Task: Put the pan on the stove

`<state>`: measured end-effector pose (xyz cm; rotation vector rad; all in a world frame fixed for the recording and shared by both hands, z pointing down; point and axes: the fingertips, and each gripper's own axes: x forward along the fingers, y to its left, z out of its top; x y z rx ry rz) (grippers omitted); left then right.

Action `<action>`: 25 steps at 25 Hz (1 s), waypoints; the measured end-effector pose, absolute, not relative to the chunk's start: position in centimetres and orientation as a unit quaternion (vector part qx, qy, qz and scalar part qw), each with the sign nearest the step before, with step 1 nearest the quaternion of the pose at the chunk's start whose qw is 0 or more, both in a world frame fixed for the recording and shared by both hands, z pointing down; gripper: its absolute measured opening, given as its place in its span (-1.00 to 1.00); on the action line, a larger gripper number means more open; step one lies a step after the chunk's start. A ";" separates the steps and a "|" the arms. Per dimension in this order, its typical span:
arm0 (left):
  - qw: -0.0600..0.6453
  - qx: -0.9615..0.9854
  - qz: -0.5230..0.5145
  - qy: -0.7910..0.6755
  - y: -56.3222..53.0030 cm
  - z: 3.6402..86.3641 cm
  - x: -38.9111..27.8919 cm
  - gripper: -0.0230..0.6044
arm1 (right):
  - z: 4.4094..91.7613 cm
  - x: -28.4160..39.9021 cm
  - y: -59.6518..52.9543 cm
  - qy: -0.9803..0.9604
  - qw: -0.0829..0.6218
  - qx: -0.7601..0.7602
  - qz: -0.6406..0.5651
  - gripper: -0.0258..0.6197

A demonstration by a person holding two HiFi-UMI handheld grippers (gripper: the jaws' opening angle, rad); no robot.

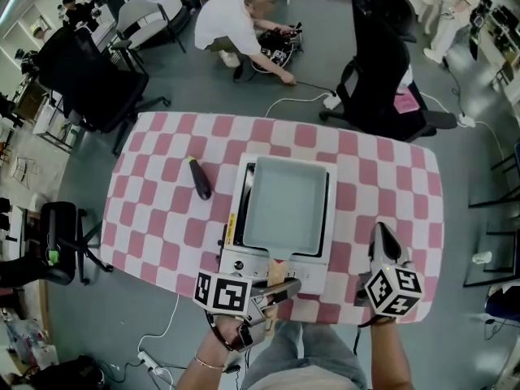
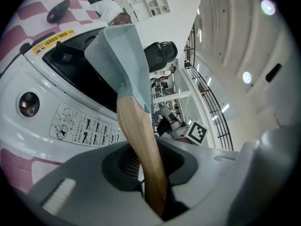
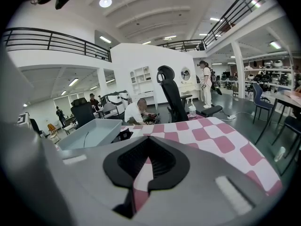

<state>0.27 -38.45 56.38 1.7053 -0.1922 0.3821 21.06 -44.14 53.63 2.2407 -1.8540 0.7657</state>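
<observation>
A square pale blue-grey pan (image 1: 284, 201) rests on the white portable stove (image 1: 272, 264) in the middle of the checked table. Its wooden handle (image 1: 277, 271) points toward the near edge. My left gripper (image 1: 284, 287) is shut on that handle. In the left gripper view the handle (image 2: 138, 145) runs up from between the jaws to the pan (image 2: 120, 55) over the stove (image 2: 70, 126). My right gripper (image 1: 383, 238) lies over the table to the right of the stove, shut and holding nothing. In the right gripper view, the right gripper (image 3: 146, 168) shows only tablecloth, with the pan (image 3: 89, 134) to its left.
A black stick-shaped object (image 1: 199, 177) lies on the pink-and-white tablecloth (image 1: 162, 210) left of the stove. A black office chair (image 1: 382, 71) stands beyond the table's far edge. A person (image 1: 236, 27) crouches on the floor behind, and another chair (image 1: 89, 80) is at far left.
</observation>
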 end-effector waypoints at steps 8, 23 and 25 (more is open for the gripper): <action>0.643 0.744 0.163 -0.076 -38.6 56.4 0.3 -0.69 | 53.9 20.9 -44.6 -0.613 0.069 0.744 0.256 -0.90; 0.648 0.740 0.171 -0.057 -38.6 56.7 -0.2 -0.69 | 54.1 20.4 -45.2 -0.611 0.077 0.745 0.256 -0.90; 0.650 0.738 0.172 -0.054 -38.6 56.7 -0.2 -0.68 | 54.1 20.1 -45.3 -0.612 0.078 0.744 0.257 -0.90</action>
